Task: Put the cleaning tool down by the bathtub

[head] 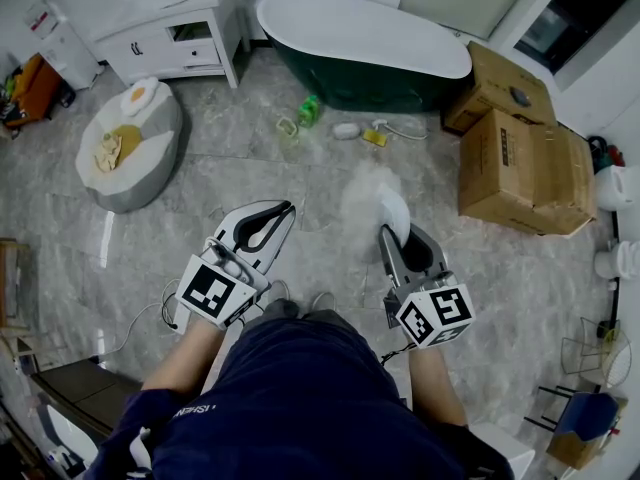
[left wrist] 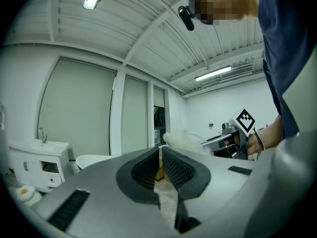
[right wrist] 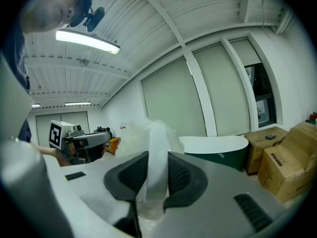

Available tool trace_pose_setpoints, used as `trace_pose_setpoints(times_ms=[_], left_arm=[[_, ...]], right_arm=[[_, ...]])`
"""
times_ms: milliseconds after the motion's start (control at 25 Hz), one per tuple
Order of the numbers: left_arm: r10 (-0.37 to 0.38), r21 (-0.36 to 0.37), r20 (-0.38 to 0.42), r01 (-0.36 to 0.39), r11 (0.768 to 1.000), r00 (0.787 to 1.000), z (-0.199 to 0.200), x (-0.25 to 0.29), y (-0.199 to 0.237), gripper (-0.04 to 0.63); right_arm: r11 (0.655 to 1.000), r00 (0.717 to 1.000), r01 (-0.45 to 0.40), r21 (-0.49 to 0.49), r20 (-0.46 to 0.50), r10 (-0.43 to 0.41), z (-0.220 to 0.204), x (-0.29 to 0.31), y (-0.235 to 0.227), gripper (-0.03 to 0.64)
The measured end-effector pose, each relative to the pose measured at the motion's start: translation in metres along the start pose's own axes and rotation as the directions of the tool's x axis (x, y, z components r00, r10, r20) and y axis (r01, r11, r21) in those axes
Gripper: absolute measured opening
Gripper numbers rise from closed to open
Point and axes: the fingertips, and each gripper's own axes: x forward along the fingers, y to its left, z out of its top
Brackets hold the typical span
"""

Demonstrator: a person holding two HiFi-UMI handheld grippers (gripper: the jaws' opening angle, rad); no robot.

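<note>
The cleaning tool (head: 372, 200) is a fluffy white duster with a flat white handle (right wrist: 158, 155). My right gripper (head: 400, 234) is shut on that handle and holds it above the floor, about mid-room. The fluffy head points toward the dark green bathtub (head: 360, 40), which stands well ahead of it. The same tub (right wrist: 218, 146) shows beyond the right jaws. My left gripper (head: 287, 209) hangs beside the right one. The left gripper's (left wrist: 160, 150) pads nearly touch, with nothing between them. From the left gripper view, the duster (left wrist: 182, 139) shows off to the right.
Small items lie on the floor in front of the tub: a green bottle (head: 309, 110), a white object (head: 345, 130) and a yellow sponge (head: 375, 138). Cardboard boxes (head: 520, 163) stand right of the tub. A white vanity (head: 180, 28) and a round grey pouf (head: 135, 153) are at the left.
</note>
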Motion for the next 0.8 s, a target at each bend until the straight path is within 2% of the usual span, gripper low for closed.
trace_pose_setpoints(times_ms=[440,800], left_arm=[[0.030,-0.006,-0.006,-0.030,1.000,1.000,-0.005,0.025,-0.024,0.043],[0.036,0.003,-0.013,-0.036,0.999,0.999,-0.005,0.053,-0.020,0.043]], right_arm=[[1.000,1.000,-0.013,0.013,-0.010,0.014,-0.007,-0.017,-0.039,0.094],[1.000,1.000,-0.011,0.026,0.000,0.011,-0.006,-0.011,-0.070,0.094]])
